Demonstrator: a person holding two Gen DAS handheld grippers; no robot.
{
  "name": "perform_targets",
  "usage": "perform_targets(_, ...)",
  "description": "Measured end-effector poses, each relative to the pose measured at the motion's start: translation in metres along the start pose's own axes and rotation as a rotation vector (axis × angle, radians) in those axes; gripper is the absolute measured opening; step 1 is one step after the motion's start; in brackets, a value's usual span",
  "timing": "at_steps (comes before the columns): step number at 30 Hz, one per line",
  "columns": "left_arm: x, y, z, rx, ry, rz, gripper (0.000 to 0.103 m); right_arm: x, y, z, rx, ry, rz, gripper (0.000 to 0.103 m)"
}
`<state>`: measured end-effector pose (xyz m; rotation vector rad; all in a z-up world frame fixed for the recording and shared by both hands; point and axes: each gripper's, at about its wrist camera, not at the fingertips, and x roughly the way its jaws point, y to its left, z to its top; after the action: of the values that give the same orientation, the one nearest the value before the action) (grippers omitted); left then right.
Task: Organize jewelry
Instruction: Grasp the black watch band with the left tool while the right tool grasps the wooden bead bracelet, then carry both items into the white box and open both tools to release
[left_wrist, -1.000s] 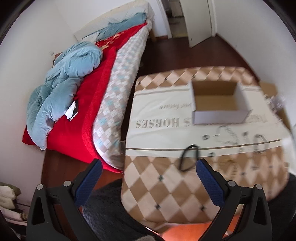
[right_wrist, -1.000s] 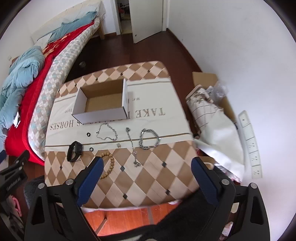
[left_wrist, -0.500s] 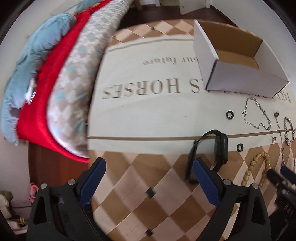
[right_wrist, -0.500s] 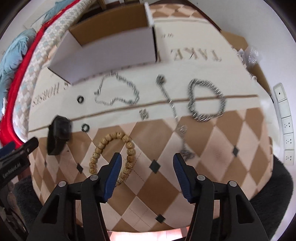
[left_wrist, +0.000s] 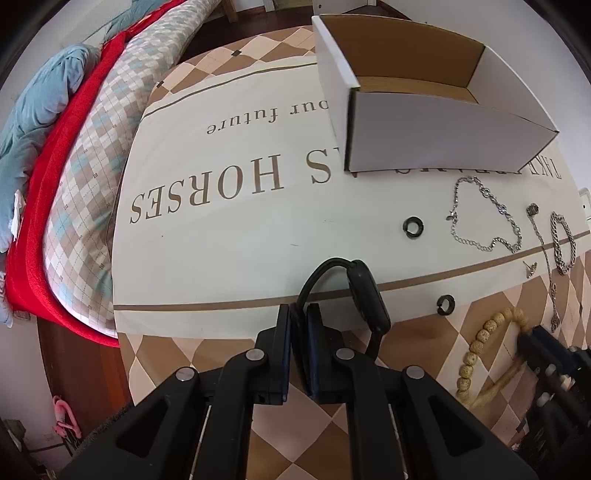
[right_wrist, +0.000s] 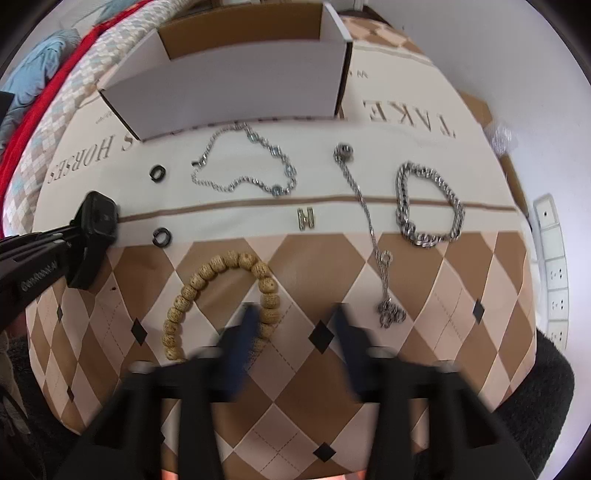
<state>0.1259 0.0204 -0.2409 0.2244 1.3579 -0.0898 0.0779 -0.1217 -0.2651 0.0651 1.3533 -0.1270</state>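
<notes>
Table: a surface under a cream and brown diamond-patterned cloth (right_wrist: 295, 406) printed with large brown lettering; all the jewelry lies on it.
Bed: a red blanket with a crumpled blue duvet (left_wrist: 33, 110), beside the table's left edge.
Box: an open white cardboard box with a brown inside (right_wrist: 236, 88), at the far side of the cloth, nothing visible in it.
Left gripper (left_wrist: 299, 325): black frame with blue pads, closed together on the strap of the black smartwatch (left_wrist: 365, 295), which sits at the near left of the jewelry row, its strap looping up from the cloth.
Right gripper (right_wrist: 295, 321): blurred, fingers apart, low over the cloth; its left finger lies over the near end of the tan wooden bead bracelet (right_wrist: 221, 288); whether it touches the beads cannot be told.
Heavy silver link bracelet (right_wrist: 428, 203): far right, looped.
Fine silver chain bracelet (right_wrist: 251, 166): just in front of the box.
Long thin silver necklace (right_wrist: 365, 218): between the two silver bracelets.
Two small black rings (right_wrist: 157, 172): beside the watch, apart.
Small H-shaped charm (right_wrist: 306, 218): on the brown stripe.
</notes>
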Motion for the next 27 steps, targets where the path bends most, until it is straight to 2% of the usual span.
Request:
perform_targets(2,-0.004,-0.001,-0.003,-0.004,-0.008,0.000,0.004,-0.003,-0.003,-0.001,0.015,0.003,0.029,0.010)
perform_targets(6,-0.016,-0.005,-0.011,-0.007,-0.025,0.004,0.004,-0.018,-0.029,-0.002,0.102,0.005,0.170,0.010)
perform_targets(8,-0.023,-0.006,-0.014,-0.013,-0.039,0.007,0.004,-0.024,-0.038,-0.002,0.137,-0.013,0.208,0.010)
perform_targets(10,-0.028,-0.008,-0.014,-0.021,-0.051,0.007,0.004,-0.037,-0.040,-0.005,0.146,-0.056,0.216,0.010)
perform_targets(17,-0.053,-0.012,-0.018,-0.049,-0.092,-0.005,0.004,-0.066,-0.070,0.029,0.120,-0.132,0.248,0.010)
perform_targets(27,-0.109,-0.004,0.021,-0.091,-0.220,-0.012,0.004,-0.125,-0.077,0.075,0.086,-0.257,0.276,0.010)
